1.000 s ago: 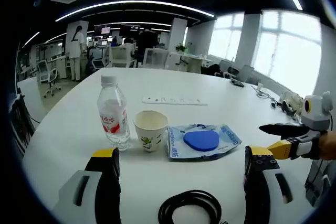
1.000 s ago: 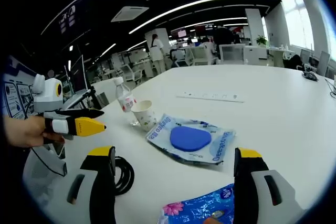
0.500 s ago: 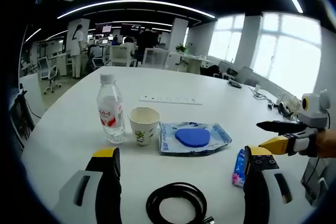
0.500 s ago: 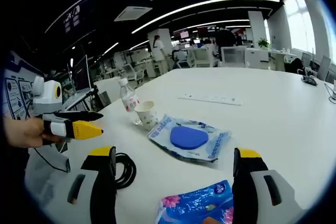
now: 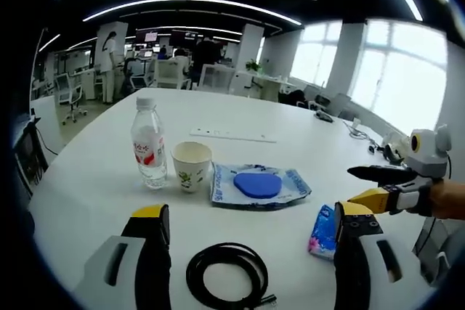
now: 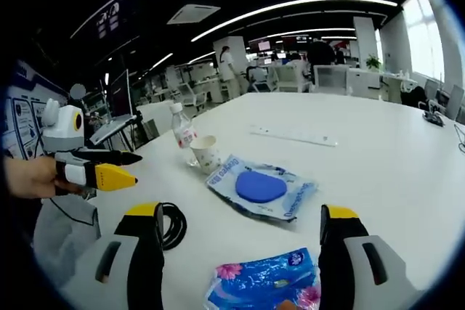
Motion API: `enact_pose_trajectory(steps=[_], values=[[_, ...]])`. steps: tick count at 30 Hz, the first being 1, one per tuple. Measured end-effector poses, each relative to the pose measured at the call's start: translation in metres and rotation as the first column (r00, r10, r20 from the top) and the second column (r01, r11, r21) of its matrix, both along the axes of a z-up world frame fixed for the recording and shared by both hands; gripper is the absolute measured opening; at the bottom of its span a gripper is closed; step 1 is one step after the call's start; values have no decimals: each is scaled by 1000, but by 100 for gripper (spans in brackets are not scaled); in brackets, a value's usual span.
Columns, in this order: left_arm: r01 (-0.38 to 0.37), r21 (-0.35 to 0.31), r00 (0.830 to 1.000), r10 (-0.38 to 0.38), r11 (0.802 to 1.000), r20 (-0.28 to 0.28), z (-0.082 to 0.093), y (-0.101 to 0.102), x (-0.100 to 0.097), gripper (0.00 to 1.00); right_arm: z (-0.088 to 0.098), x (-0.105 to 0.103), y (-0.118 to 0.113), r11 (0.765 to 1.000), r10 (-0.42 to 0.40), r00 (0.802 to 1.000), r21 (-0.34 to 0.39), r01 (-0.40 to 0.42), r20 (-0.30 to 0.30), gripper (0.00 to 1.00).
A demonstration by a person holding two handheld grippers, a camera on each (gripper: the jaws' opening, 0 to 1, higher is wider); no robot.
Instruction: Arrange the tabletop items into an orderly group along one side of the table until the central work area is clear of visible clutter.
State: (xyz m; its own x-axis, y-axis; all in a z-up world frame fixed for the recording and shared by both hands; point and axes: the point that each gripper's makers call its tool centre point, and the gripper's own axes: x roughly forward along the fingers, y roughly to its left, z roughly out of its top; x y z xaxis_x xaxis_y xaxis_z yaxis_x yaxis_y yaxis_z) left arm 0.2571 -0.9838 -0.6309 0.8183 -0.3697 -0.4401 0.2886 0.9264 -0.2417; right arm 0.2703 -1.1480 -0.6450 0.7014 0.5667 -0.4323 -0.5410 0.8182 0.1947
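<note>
On the round white table [image 5: 94, 172] a clear water bottle [image 5: 147, 143], a paper cup [image 5: 191, 166] and a flat blue-and-white pouch [image 5: 258, 185] with a blue disc lie in a row. A black cable coil [image 5: 225, 275] lies nearer, between my left gripper's [image 5: 252, 210] open, empty jaws. A blue floral packet [image 5: 322, 230] lies by its right jaw. In the left gripper view my right gripper [image 5: 354, 185] hovers open at the right. In the right gripper view the bottle [image 6: 182, 132], cup [image 6: 207, 154], pouch [image 6: 260, 188], coil [image 6: 173, 224] and packet [image 6: 261, 284] lie ahead of the open right gripper [image 6: 243, 212]. The left gripper [image 6: 136, 167] hangs open at the left.
A white power strip [image 5: 232, 136] lies beyond the row, toward the table's far side. Cables and small devices [image 5: 396, 147] sit at the right edge. A laptop [image 6: 116, 117] stands off the table's left. Office chairs and desks fill the background.
Both views have drawn back from the table, so the coil and the floral packet show more fully. The tabletop items have not moved, and both grippers stay open.
</note>
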Motion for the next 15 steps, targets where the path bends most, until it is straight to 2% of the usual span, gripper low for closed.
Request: enact_pose_trajectory(steps=[9,15], values=[[-42,1,999,42,999,-9,-3,-17,-22,91,-5,-4,-15,999,49,999,-23,-49,4,86],[-65,-8,998,65,998,-17,-6,-31,-34,90,-6,-9,-21,996,88,996,-6,-88,2,85]])
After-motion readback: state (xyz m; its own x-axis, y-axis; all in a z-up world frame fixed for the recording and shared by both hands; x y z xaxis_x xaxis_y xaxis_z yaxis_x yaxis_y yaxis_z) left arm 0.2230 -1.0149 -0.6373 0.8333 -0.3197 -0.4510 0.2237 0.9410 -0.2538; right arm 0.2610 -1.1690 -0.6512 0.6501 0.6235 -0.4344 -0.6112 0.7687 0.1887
